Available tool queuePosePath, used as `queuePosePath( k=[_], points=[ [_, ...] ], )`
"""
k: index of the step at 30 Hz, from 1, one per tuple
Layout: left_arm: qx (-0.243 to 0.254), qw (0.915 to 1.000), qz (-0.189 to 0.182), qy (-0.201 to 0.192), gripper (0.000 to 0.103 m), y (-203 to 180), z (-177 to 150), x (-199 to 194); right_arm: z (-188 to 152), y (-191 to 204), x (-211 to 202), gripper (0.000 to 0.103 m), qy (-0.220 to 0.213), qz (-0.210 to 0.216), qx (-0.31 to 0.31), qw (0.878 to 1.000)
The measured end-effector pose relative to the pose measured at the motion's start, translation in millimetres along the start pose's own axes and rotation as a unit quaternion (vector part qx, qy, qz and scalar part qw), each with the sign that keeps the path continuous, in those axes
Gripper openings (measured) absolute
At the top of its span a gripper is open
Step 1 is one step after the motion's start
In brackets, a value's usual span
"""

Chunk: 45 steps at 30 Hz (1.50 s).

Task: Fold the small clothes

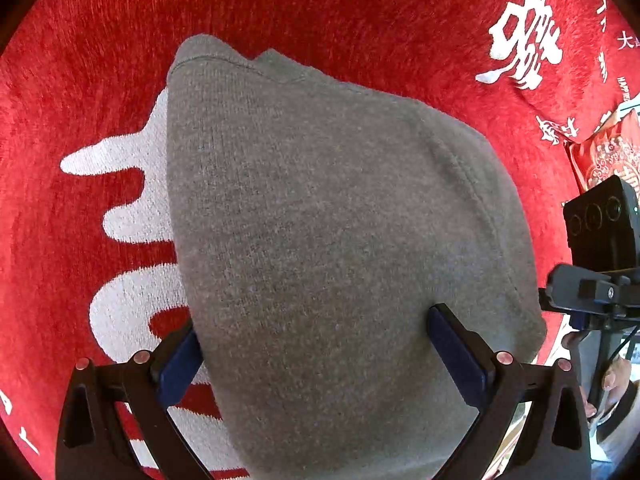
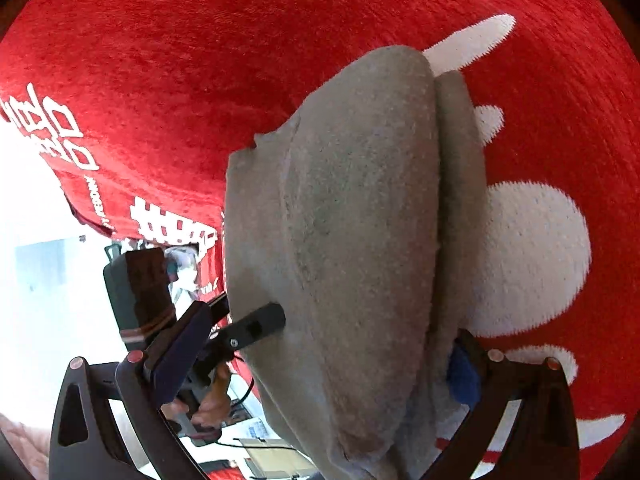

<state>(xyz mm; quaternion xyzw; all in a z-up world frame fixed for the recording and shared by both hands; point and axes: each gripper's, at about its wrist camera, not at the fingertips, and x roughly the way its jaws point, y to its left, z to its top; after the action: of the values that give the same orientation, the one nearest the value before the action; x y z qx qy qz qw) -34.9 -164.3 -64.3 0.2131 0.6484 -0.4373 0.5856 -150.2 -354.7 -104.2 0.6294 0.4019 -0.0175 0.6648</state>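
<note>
A small grey knit garment (image 1: 320,208) lies folded on a red blanket (image 1: 300,8) with white characters. My left gripper (image 1: 318,356) is open, its blue-padded fingers (image 1: 456,354) spread wide with the near end of the garment between them. In the right wrist view the same garment (image 2: 360,208) shows a folded layer along its right side. My right gripper (image 2: 320,364) is open too and straddles the cloth, with the right finger half hidden by the fabric. One black finger (image 2: 256,326) of the left gripper touches the garment's left edge.
The red blanket (image 2: 200,60) covers the whole work surface; its edge drops off at the left in the right wrist view. The body of the right gripper (image 1: 600,236) and a hand (image 1: 618,376) sit at the right edge. A red patterned packet (image 1: 608,152) lies beyond.
</note>
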Motion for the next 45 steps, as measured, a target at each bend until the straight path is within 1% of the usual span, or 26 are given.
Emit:
queuePosePath(
  k=[2, 3, 4, 6, 8, 9, 14, 16, 19, 22, 24, 25, 26, 27, 29, 30, 32, 33, 35, 37, 38, 40, 41, 42, 44, 45],
  points=[
    [0.001, 1.0000, 0.001, -0.001, 0.102, -1, 0, -1, -2, -1, -2, 0.077, -0.002, -0.033, 0.004, 0.999],
    [0.003, 1.0000, 0.002, -0.003, 0.097, -2, 0, -2, -4, -3, -3, 0.047, 0.002, -0.053, 0.008, 0.999],
    [0.007, 0.9999, 0.001, -0.010, 0.093, -3, -1, -5, -6, -6, -5, 0.042, 0.003, -0.044, 0.020, 0.999],
    [0.020, 0.9995, -0.005, -0.026, 0.063, -5, -5, -16, -11, 0, -14, 0.037, -0.007, -0.011, 0.023, 1.000],
    [0.031, 0.9988, -0.014, -0.034, 0.046, -7, -7, -29, -17, 16, -19, 0.036, -0.012, 0.013, 0.015, 1.000],
    [0.033, 0.9985, -0.023, -0.038, 0.043, -6, -8, -38, -22, 25, -22, 0.036, -0.013, 0.025, 0.014, 1.000],
    [0.028, 0.9970, -0.046, -0.055, 0.043, 3, -19, -80, -44, 62, -26, 0.036, -0.013, 0.078, 0.010, 0.997],
    [0.024, 0.9965, -0.053, -0.061, 0.043, 14, -27, -102, -55, 75, -20, 0.036, -0.009, 0.090, 0.010, 0.996],
    [0.025, 0.9966, -0.045, -0.063, 0.043, 26, -40, -129, -71, 86, -2, 0.036, 0.003, 0.094, 0.013, 0.995],
    [0.030, 0.9977, -0.025, -0.055, 0.043, 42, -56, -139, -86, 84, 27, 0.036, 0.022, 0.088, 0.027, 0.995],
    [0.027, 0.9987, -0.009, -0.042, 0.043, 58, -69, -135, -94, 80, 47, 0.036, 0.032, 0.071, 0.032, 0.996],
    [0.025, 0.9991, -0.003, -0.036, 0.043, 64, -73, -132, -96, 77, 55, 0.036, 0.035, 0.052, 0.028, 0.998],
    [0.026, 0.9992, 0.005, -0.030, 0.043, 72, -79, -128, -97, 75, 63, 0.036, 0.039, 0.018, 0.023, 0.999],
    [0.031, 0.9990, 0.020, -0.026, 0.044, 78, -84, -121, -96, 72, 69, 0.040, 0.042, -0.034, 0.016, 0.998],
    [0.026, 0.9977, 0.062, -0.010, 0.044, 90, -92, -103, -98, 70, 70, 0.048, 0.046, -0.136, -0.008, 0.990],
    [0.020, 0.9967, 0.079, -0.003, 0.046, 93, -93, -98, -99, 72, 66, 0.053, 0.041, -0.152, -0.015, 0.987],
    [-0.003, 0.9986, 0.051, -0.016, 0.047, 102, -98, -108, -101, 82, 54, 0.054, 0.028, -0.200, -0.038, 0.979],
    [-0.011, 0.9981, 0.054, -0.027, 0.047, 104, -99, -117, -103, 85, 47, 0.054, 0.022, -0.219, -0.045, 0.974],
    [-0.012, 0.9956, 0.078, -0.051, 0.047, 107, -100, -136, -105, 91, 36, 0.054, 0.007, -0.210, -0.037, 0.977],
    [-0.025, 0.9940, 0.084, -0.065, 0.047, 113, -98, -147, -105, 100, 28, 0.054, -0.012, -0.178, -0.031, 0.983],
    [-0.034, 0.9931, 0.087, -0.070, 0.047, 117, -95, -150, -103, 104, 30, 0.054, -0.014, -0.174, -0.031, 0.984],
    [-0.039, 0.9921, 0.098, -0.068, 0.047, 122, -84, -145, -96, 104, 36, 0.054, -0.012, -0.191, -0.027, 0.981],
    [-0.040, 0.9914, 0.105, -0.066, 0.047, 123, -80, -139, -92, 100, 43, 0.054, -0.009, -0.210, -0.016, 0.978],
    [-0.039, 0.9912, 0.109, -0.064, 0.047, 122, -77, -133, -89, 96, 45, 0.054, -0.010, -0.215, -0.003, 0.977],
    [-0.035, 0.9899, 0.124, -0.060, 0.047, 119, -73, -121, -86, 77, 47, 0.056, -0.014, -0.199, 0.037, 0.979],
    [-0.031, 0.9891, 0.131, -0.061, 0.047, 119, -73, -117, -84, 67, 50, 0.056, -0.013, -0.177, 0.063, 0.982]
  ],
)
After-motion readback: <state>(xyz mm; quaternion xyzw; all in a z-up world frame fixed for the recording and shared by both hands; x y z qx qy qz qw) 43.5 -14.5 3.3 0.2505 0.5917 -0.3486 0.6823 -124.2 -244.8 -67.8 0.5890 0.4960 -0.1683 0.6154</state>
